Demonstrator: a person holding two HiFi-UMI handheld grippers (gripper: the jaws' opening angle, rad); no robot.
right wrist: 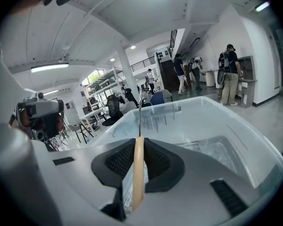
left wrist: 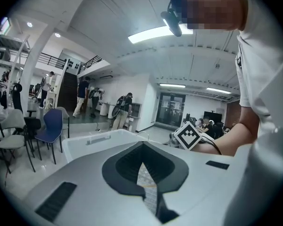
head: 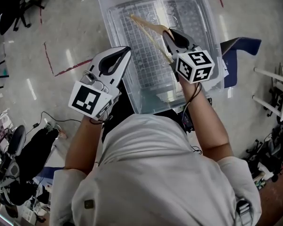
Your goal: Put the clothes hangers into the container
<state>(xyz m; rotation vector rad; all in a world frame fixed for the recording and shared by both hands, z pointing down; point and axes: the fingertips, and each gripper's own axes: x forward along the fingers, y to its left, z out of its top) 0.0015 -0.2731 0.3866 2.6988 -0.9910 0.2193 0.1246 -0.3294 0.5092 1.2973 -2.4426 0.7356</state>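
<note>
A clear plastic container (head: 104, 13) with a grid-patterned bottom stands on the floor in front of me. My right gripper (head: 167, 32) hangs over its near right part, shut on a light wooden clothes hanger (head: 148, 29). The hanger slants up and left over the bin. In the right gripper view the hanger (right wrist: 138, 173) stands edge-on between the pads of the right gripper (right wrist: 138, 145), its metal hook (right wrist: 139, 112) pointing up, with the container's wall (right wrist: 236, 126) beyond. My left gripper (head: 127, 50) is at the bin's left rim, shut and empty. In its own view the left gripper (left wrist: 142, 149) faces the container (left wrist: 92, 142).
A blue chair (head: 240, 46) stands right of the bin and a white rack (head: 273, 93) further right. Red tape (head: 49, 60) marks the floor at left. A black office chair (head: 14, 145) and cables lie at lower left. People stand far off in both gripper views.
</note>
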